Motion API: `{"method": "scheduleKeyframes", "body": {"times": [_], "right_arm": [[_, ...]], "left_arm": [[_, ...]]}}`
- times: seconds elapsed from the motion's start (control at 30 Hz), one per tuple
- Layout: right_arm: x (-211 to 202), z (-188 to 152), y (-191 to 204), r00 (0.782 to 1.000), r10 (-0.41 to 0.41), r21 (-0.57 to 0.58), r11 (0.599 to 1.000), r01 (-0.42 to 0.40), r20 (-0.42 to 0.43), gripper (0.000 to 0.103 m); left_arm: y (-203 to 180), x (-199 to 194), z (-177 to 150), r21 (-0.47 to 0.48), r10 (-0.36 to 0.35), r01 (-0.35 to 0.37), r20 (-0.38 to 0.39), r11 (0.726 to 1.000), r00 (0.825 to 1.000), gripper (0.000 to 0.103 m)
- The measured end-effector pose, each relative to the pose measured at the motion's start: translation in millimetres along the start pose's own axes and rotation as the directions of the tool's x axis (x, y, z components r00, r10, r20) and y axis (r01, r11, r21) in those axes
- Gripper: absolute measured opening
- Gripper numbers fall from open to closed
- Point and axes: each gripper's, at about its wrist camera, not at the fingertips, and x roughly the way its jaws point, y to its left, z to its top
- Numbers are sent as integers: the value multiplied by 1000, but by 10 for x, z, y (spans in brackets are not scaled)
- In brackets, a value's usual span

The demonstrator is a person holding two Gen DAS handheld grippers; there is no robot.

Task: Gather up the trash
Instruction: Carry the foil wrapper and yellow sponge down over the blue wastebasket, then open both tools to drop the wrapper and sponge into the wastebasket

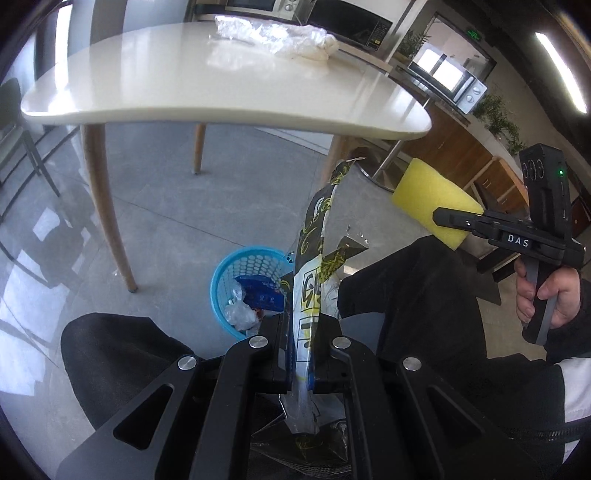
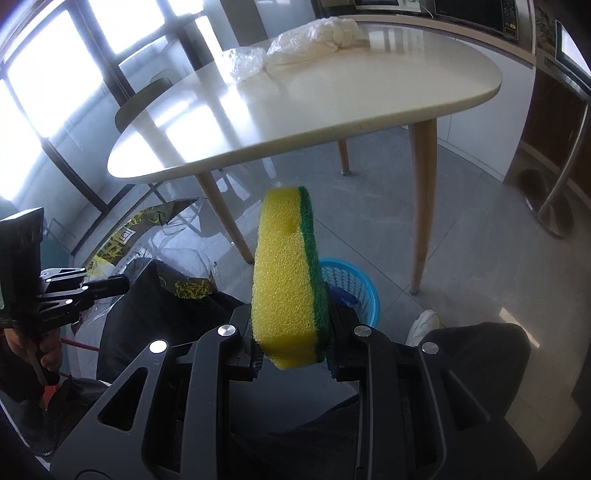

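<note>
My left gripper (image 1: 301, 325) is shut on a black, yellow and white snack wrapper (image 1: 316, 236), held upright above a blue trash basket (image 1: 229, 273) on the floor. The basket holds crumpled plastic and a blue packet. My right gripper (image 2: 293, 332) is shut on a yellow sponge with a green scouring side (image 2: 286, 280), just in front of the same basket (image 2: 354, 288). The sponge (image 1: 432, 199) and right gripper (image 1: 458, 221) also show in the left wrist view. Clear plastic bags (image 1: 273, 35) lie on the white table (image 1: 184, 85), also in the right wrist view (image 2: 299, 48).
The table (image 2: 332, 122) stands on wooden legs (image 1: 107, 214) just behind the basket. My knees in dark trousers (image 1: 413, 288) flank the basket. A dark chair (image 2: 140, 103) stands beyond the table. Microwaves (image 1: 447, 79) sit on a counter at the right.
</note>
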Motion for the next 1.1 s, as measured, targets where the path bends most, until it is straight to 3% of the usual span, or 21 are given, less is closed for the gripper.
{"method": "scheduleKeyframes", "body": {"times": [0.2,0.47,0.83,1.1], "right_arm": [[455,-38,-246,995,42,86,996,-34,-94,24],[1114,-42,-544,970,104,200,978,-59,-221,25],[2075,36,-757,923,138,282,959,-33,-360,26],[2600,15,-758,889,118,266,964,4,-442,26]], "left_arm": [[268,446,59,-77,-2,-5,-98,997,995,4],[447,1049,82,-138,-16,-18,-240,990,971,4],[581,1929,214,-231,-53,-44,-398,972,916,4],[631,2431,227,-252,-57,-73,-472,965,880,4]]}}
